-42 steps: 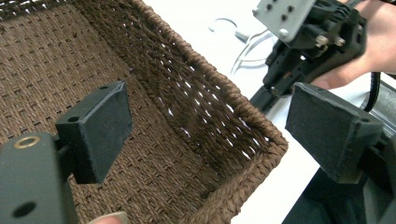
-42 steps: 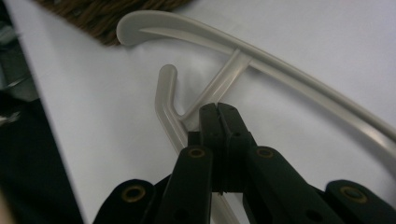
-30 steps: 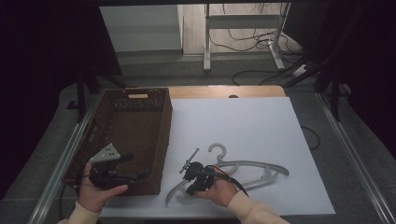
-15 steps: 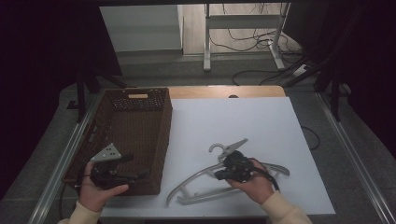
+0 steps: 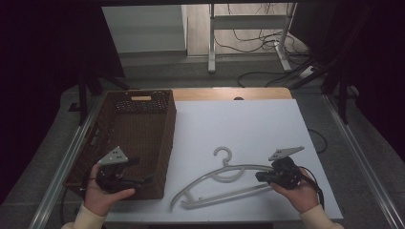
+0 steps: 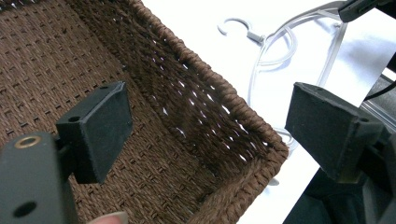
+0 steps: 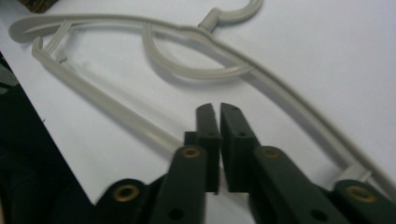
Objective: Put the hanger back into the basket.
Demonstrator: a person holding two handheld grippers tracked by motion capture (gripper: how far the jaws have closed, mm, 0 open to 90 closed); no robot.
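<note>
Beside the wicker basket (image 5: 138, 138), where the grey hanger (image 5: 224, 179) lies flat on the worktop, we keep the right tongs (image 5: 260, 176), just parting with nothing between them, level with its lower bar, while the left tongs (image 5: 143, 171) wait open.

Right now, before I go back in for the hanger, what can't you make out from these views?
- Right gripper: right gripper view, jaws nearly together with a thin gap; whether they touch the hanger's lower bar is hidden behind them.
- Hanger's right end: high view, covered by the right gripper.
- Basket's near corner floor: left gripper view, in shadow.
- Left gripper: jaws wide, straddling the basket's wall; contact unclear.
</note>
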